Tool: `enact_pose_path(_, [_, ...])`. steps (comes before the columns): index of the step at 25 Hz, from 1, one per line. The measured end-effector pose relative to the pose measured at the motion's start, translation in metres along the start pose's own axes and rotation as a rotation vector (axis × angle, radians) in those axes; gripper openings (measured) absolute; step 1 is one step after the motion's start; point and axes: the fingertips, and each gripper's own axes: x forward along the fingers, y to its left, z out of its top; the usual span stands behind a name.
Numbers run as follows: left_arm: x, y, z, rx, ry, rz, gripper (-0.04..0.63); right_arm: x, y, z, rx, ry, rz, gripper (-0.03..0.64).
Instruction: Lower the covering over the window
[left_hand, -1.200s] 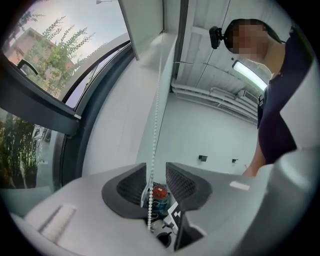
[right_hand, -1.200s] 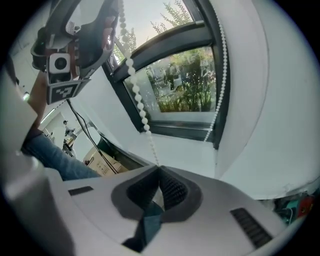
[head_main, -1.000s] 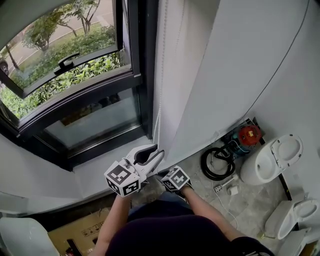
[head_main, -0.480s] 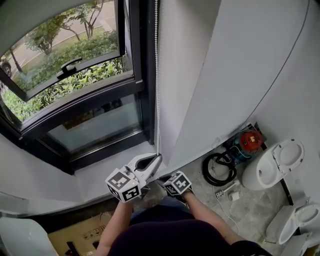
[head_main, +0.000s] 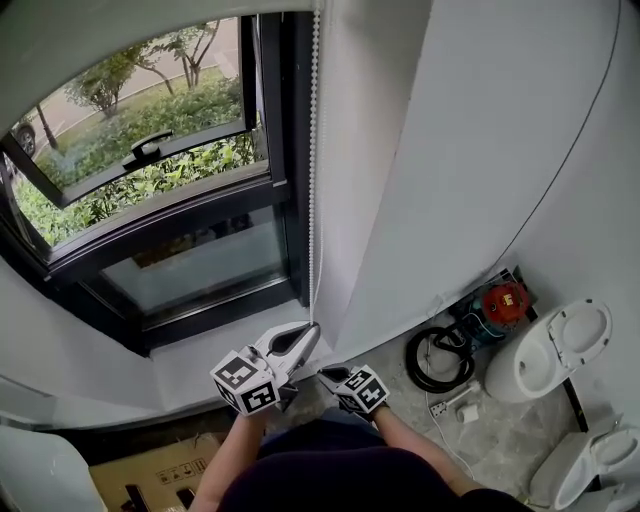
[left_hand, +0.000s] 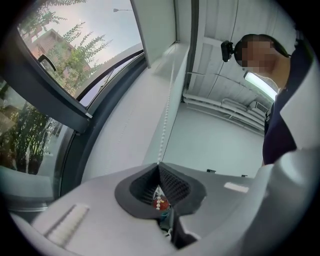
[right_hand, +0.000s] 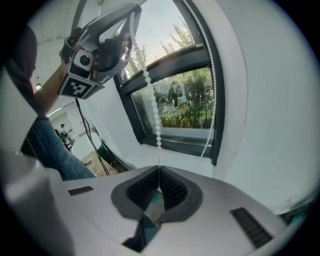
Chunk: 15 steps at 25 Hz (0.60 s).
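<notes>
Left claw newly closed, gripping bead chain

Head view steeply down; gripper views close along jaws; all share bead cord, window.

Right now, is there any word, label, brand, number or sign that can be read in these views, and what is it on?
No text can be read in any view.
Box: dark printed symbols, too small to read.
Left cube and right cube: black-and-white square markers only, no letters.
Red machine: no label legible.
</notes>
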Motion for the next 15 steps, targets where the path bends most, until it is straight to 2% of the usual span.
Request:
enact_pose_path(6, [0.014,0.004,-0.005,0.03,0.015,0.051,0.011,-0.023,-0.014,0.017,-0.035,-0.001,0.019,0.014])
enact_pose_path(9, [0.02,0.009,-0.032,0.033,0.105,0.095,0.011,-0.029,-0.017,0.025,-0.071,-0.01,0.042,0.014])
enact_pose_path(11, [0.017,0.011,-0.055,-0.029,0.123,0.123,0.011,-0.033,-0.016,0.026,-0.095,-0.01,0.062,0.014])
enact_pose_path(13, [0.013,0.009,-0.065,-0.088,0.09,0.137,0.011,-0.04,-0.013,0.024,-0.11,-0.012,0.08,0.014])
enact_pose_path(15, [0.012,0.006,-0.066,-0.074,0.072,0.148,0.011,-0.046,-0.014,0.022,-0.113,-0.02,0.092,0.014])
